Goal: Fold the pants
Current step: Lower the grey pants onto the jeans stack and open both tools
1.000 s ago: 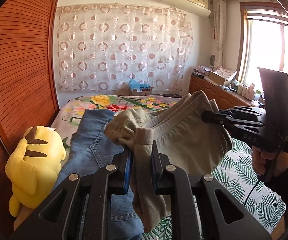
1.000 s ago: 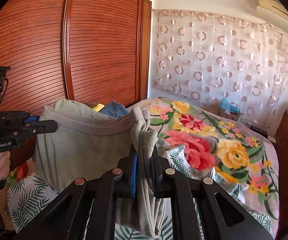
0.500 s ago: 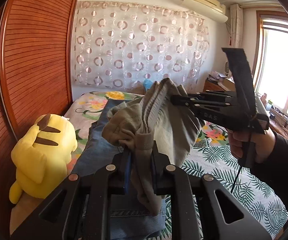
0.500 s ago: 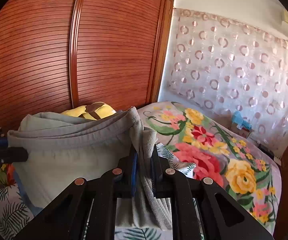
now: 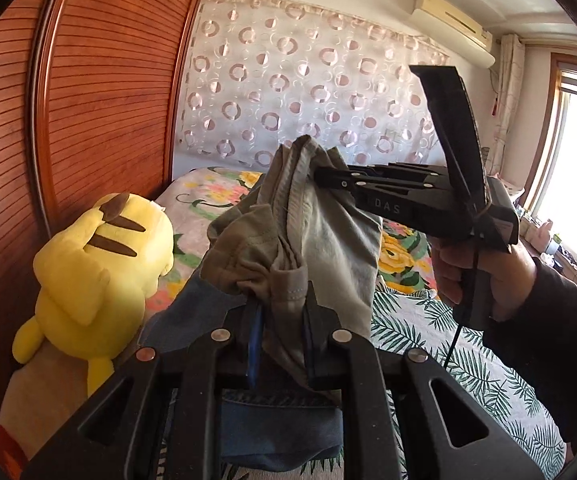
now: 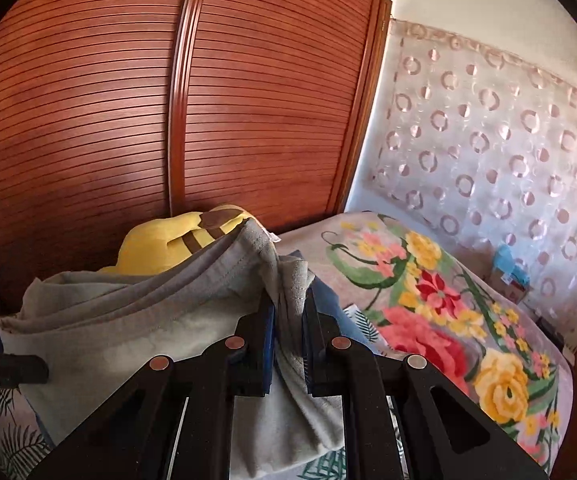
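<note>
Grey-green pants (image 5: 328, 240) hang in the air between both grippers, above the bed. My left gripper (image 5: 282, 316) is shut on one bunched end of them. My right gripper (image 6: 290, 316) is shut on the other end; in the left wrist view the right gripper (image 5: 320, 178) shows at mid right, clamped on the upper edge of the cloth. In the right wrist view the pants (image 6: 148, 320) stretch left to the left gripper's finger (image 6: 8, 368) at the frame's left edge.
Folded blue jeans (image 5: 280, 428) lie on the bed below the pants. A yellow plush toy (image 5: 96, 276) sits by the wooden wardrobe (image 6: 128, 120). The bed has a floral blanket (image 6: 448, 320) and a leaf-print sheet (image 5: 468, 360). A circle-patterned curtain (image 5: 308, 92) hangs behind.
Both grippers have swung left toward the wardrobe with the pants still held. The right gripper has come closer to the left one, so the cloth between them hangs narrower and more bunched.
</note>
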`<action>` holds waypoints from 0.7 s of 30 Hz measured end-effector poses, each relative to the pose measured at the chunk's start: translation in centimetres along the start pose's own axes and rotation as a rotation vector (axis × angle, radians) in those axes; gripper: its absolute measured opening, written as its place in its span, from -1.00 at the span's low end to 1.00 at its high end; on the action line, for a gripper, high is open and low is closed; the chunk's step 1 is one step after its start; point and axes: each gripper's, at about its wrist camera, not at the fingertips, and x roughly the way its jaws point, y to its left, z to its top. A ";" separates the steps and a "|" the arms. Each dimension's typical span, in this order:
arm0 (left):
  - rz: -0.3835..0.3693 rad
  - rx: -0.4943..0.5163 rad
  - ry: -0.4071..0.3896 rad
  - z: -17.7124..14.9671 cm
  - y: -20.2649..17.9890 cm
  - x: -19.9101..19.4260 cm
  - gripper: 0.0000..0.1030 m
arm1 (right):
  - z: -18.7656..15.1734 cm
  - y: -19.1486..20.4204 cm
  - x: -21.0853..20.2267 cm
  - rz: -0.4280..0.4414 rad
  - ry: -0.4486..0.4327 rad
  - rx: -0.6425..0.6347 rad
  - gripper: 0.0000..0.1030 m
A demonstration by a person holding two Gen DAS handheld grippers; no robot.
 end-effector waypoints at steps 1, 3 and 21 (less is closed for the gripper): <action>0.002 -0.004 0.000 -0.1 0.0 0.0 -0.66 | 0.0 -0.1 -0.1 0.007 -0.002 -0.001 -0.78; 0.005 -0.008 0.002 -0.3 0.1 -0.1 -0.66 | 0.1 -0.1 -0.1 0.021 -0.004 -0.004 -0.78; 0.055 -0.034 0.062 -1.7 1.0 1.4 -0.66 | 0.8 -1.7 -0.6 0.043 0.025 0.024 -0.43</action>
